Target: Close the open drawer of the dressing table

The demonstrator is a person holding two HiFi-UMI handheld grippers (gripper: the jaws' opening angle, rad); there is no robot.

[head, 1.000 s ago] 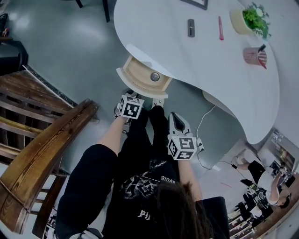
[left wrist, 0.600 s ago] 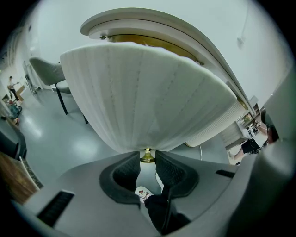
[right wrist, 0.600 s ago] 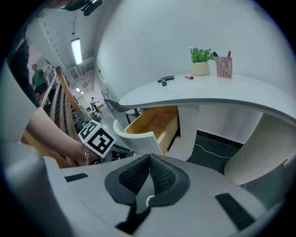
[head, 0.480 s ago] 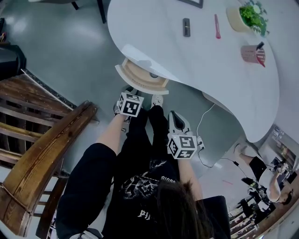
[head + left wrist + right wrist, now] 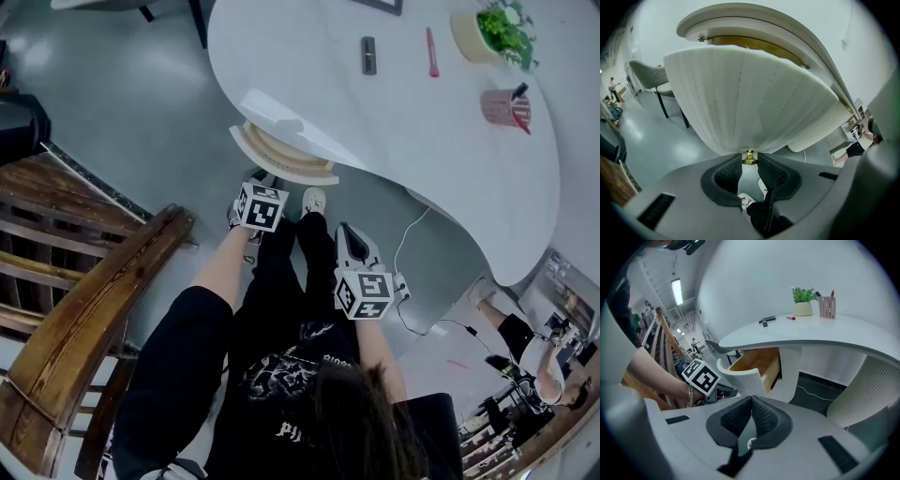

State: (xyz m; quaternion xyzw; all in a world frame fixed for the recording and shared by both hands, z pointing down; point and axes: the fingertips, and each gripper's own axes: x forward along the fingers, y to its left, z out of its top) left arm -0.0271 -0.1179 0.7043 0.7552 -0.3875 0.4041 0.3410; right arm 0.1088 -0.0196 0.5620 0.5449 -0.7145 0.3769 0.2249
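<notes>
One drawer (image 5: pixel 279 156) juts partly out from under the left end of the table (image 5: pixel 403 131), its ribbed white front facing the person. One brass knob (image 5: pixel 749 157) sits at the bottom edge of that front, and the left gripper (image 5: pixel 749 164) is clenched on it. Right gripper (image 5: pixel 752 399) hangs well back from the drawer, jaws pressed together on nothing. Four things stand on the tabletop: one plant (image 5: pixel 502 33), one pink cup (image 5: pixel 506 108), one pink pen (image 5: pixel 432 52) and one dark bar (image 5: pixel 368 54).
</notes>
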